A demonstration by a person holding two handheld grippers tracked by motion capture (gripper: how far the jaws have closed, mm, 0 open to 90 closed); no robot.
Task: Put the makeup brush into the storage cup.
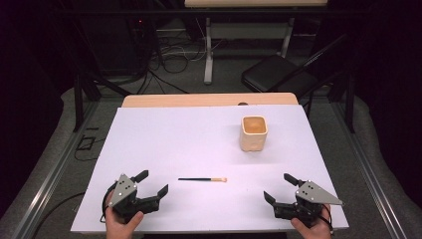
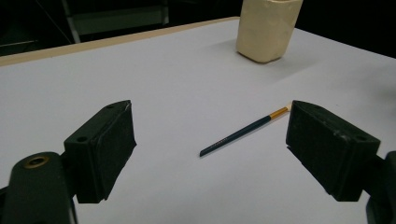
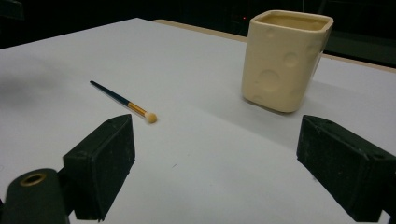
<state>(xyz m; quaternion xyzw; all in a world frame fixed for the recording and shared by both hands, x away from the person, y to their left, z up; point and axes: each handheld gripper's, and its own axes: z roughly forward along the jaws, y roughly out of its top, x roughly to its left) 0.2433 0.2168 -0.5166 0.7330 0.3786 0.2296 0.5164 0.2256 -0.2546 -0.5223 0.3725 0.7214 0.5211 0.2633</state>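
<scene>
Judging the risk first, we see a thin brush (image 1: 202, 179) lying flat at six o'clock on the white sheet (image 1: 164, 134); pinched off-centre it could roll or skid away; the cup (image 1: 254, 133) at two o'clock might tip if bumped. Left gripper (image 1: 153, 182) and right gripper (image 1: 278, 187) stand with jaws apart, empty. Behind: dark room, folding chair (image 1: 278, 74), cables (image 1: 174, 55).
</scene>
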